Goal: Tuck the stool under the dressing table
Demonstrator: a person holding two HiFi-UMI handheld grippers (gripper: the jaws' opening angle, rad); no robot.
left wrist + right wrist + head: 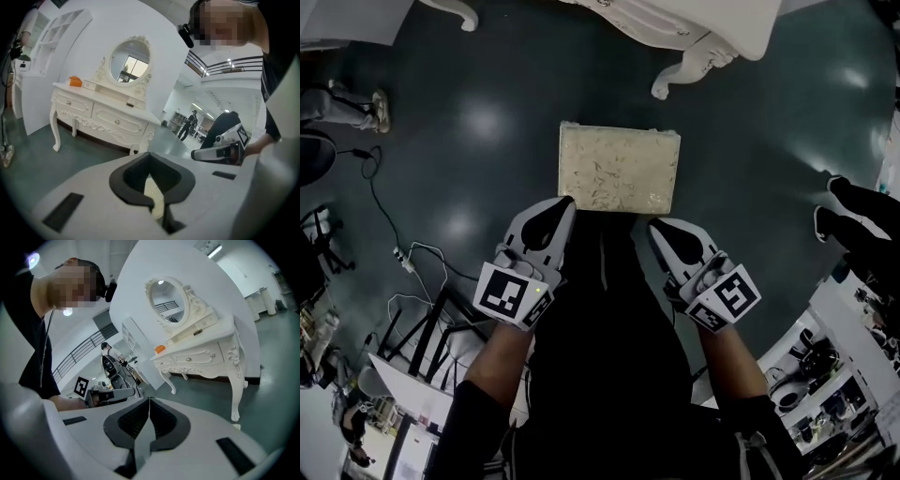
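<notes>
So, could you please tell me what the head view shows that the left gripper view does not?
Only the head view shows the stool's whole cushion top and the cables on the floor. Only the left gripper view shows the oval mirror, the drawers and an orange thing on the tabletop. Both show the dressing table's curved legs, the right gripper and the dark floor.

Bare floor (750, 141) lies open between the stool (619, 169) and the dressing table (675, 23), whose carved leg (692, 67) stands just beyond the stool's far right corner; cables (394, 248) seemingly clutter the left.
</notes>
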